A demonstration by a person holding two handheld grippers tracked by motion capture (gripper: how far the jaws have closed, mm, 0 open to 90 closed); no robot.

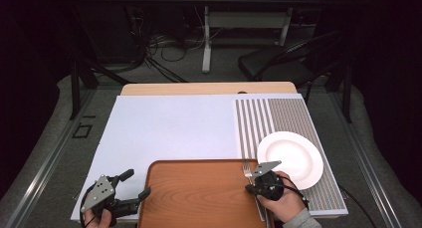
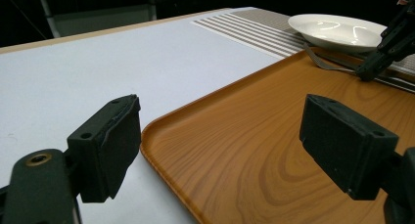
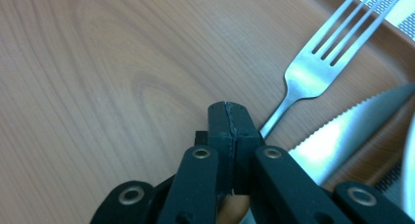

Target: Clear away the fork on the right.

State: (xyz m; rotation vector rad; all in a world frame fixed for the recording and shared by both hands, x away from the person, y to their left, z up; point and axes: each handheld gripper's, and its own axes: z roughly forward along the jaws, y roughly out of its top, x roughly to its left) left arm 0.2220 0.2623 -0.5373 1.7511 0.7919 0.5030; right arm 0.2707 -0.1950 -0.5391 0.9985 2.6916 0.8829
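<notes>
A brown wooden tray (image 1: 199,198) lies at the table's near edge. On its right side rest a steel fork (image 1: 247,169) and a serrated knife (image 3: 352,131). My right gripper (image 1: 250,188) is tipped down over that part of the tray, its jaws shut with nothing visible between them. In the right gripper view the gripper's tips (image 3: 229,111) sit just left of the fork (image 3: 308,77), whose handle runs down past them. My left gripper (image 1: 137,183) hovers by the tray's near left corner. It stands open (image 2: 227,145), with the tray's rim (image 2: 166,131) in the gap.
A white plate (image 1: 290,158) sits on a striped placemat (image 1: 283,113) right of the tray, close to my right hand. A white board (image 1: 169,128) covers the table behind the tray. Beyond the table stand a chair (image 1: 278,58) and floor cables.
</notes>
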